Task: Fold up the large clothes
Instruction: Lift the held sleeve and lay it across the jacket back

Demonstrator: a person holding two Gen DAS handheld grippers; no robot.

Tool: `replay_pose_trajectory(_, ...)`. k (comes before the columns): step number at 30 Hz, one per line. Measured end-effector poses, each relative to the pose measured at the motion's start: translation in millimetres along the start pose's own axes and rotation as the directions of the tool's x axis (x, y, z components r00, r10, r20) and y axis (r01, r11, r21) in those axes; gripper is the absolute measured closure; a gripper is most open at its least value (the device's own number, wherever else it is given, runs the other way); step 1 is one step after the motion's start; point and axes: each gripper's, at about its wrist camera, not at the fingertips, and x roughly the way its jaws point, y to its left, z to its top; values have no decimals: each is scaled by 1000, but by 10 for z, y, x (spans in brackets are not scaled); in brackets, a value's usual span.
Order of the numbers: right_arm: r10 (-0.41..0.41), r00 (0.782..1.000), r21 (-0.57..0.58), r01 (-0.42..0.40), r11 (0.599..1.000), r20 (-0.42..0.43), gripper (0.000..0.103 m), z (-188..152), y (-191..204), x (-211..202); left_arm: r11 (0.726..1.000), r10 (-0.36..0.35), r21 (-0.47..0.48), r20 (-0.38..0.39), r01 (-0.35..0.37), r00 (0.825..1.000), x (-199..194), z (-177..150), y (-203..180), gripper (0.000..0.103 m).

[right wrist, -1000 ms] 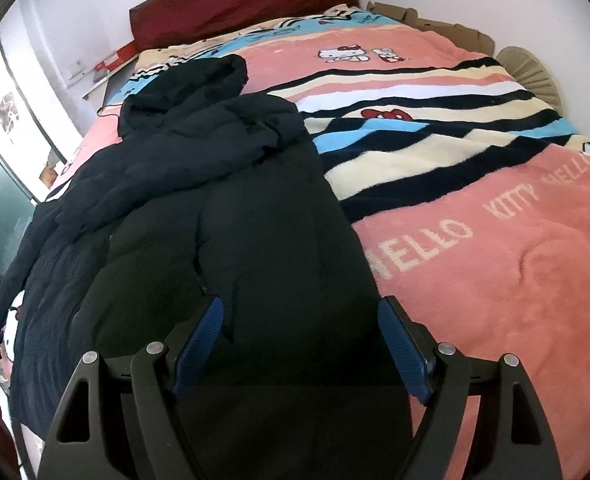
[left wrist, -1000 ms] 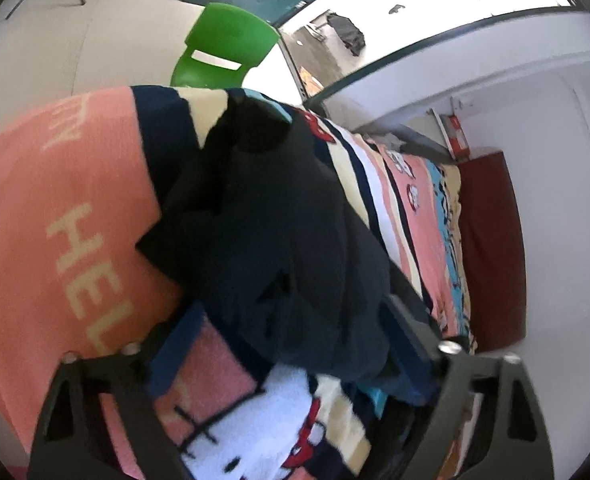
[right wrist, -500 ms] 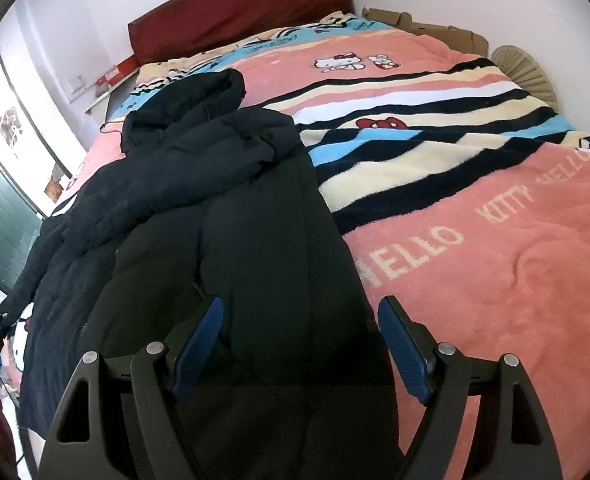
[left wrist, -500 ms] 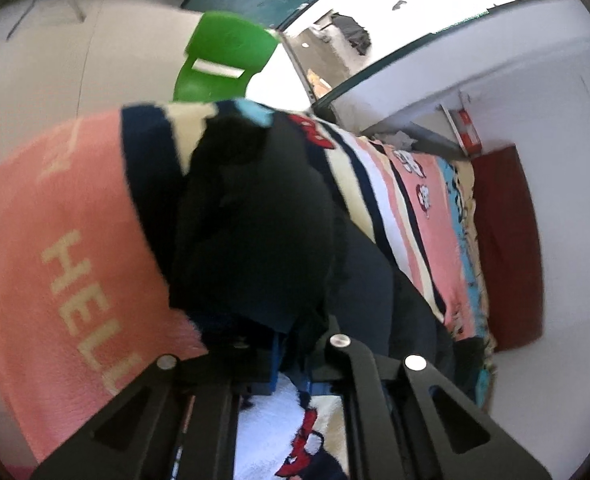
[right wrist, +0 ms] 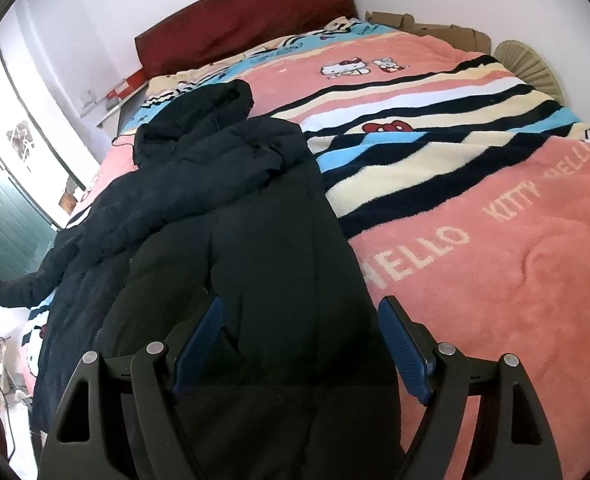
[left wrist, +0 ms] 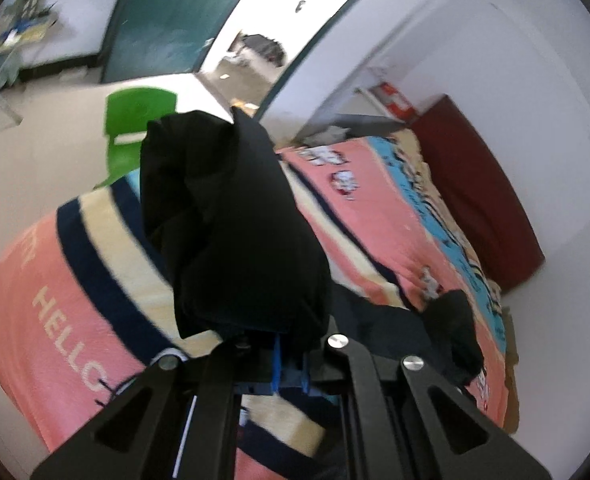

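Note:
A large black hooded padded coat [right wrist: 231, 216] lies lengthwise on the bed's pink striped blanket [right wrist: 495, 248], hood toward the headboard. My right gripper [right wrist: 299, 344] hovers low over the coat's lower body, jaws wide apart, blue pads [right wrist: 405, 352] clear of the cloth. In the left wrist view my left gripper [left wrist: 289, 364] is shut on a bunched black part of the coat [left wrist: 231, 224], which stands lifted above the blanket [left wrist: 95, 280]. The pinched edge hides the fingertips. In the right wrist view a sleeve [right wrist: 27, 288] stretches off to the left edge.
A dark red headboard [right wrist: 239, 12] stands against the white wall. Cardboard [right wrist: 427, 28] and a woven fan [right wrist: 531, 64] lie at the bed's far right. A green plastic chair [left wrist: 135, 128] stands on the floor beyond the bed, by a green door [left wrist: 163, 28].
My left gripper closed on the coat's edge and rose, lifting the black cloth off the blanket. In the right wrist view the sleeve at left has pulled outward; the right gripper stayed put.

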Motion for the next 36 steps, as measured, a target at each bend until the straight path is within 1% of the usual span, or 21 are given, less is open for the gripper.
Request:
replay_pose_trajectory(5, 38, 999, 10, -38, 999, 20, 24, 32, -34, -27, 992, -53, 119, 21, 50, 998, -248, -47, -688, 97)
replay_pose_trajectory(9, 63, 997, 21, -64, 998, 33, 24, 38, -77, -32, 974, -90, 211, 16, 85, 996, -361, -164, -1227, 97)
replay_pose_trajectory(13, 82, 996, 38, -84, 996, 32, 24, 25, -133, -3, 947, -137, 292, -15, 135, 990, -418, -409, -1796, 97)
replay_pose_trajectory(15, 89, 996, 45, -90, 995, 28, 24, 30, -161, 21, 926, -161, 339, -39, 165, 986, -410, -588, -2115, 97)
replay_pose_trajectory(20, 100, 994, 61, -103, 993, 48, 24, 118, -214, 16, 888, -193, 404, -109, 221, 975, -294, -1047, -2722, 97)
replay_pose_trajectory(24, 102, 992, 86, -109, 990, 77, 24, 271, -262, -3, 858, -183, 453, -168, 241, 969, -112, -1476, -3114, 97)
replay_pose_trajectory(27, 96, 990, 100, -106, 989, 102, 24, 409, -292, 0, 829, -163, 500, -212, 250, 964, 74, -1858, -3364, 97)
replay_pose_trajectory(28, 91, 990, 103, -102, 989, 108, 24, 438, -302, 2, 817, -152, 519, -226, 251, 962, 144, -2029, -3467, 97)
replay_pose_trajectory(31, 65, 990, 105, -78, 991, 124, 24, 538, -344, 37, 795, -127, 548, -272, 262, 954, 386, -2445, -3646, 97)
replay_pose_trajectory(32, 59, 990, 108, -73, 991, 128, 24, 563, -363, 47, 789, -116, 556, -284, 262, 952, 478, -2532, -3672, 97)
replay_pose_trajectory(36, 36, 990, 129, -54, 990, 138, 24, 628, -485, 88, 759, -45, 603, -327, 245, 944, 860, -3016, -3803, 97)
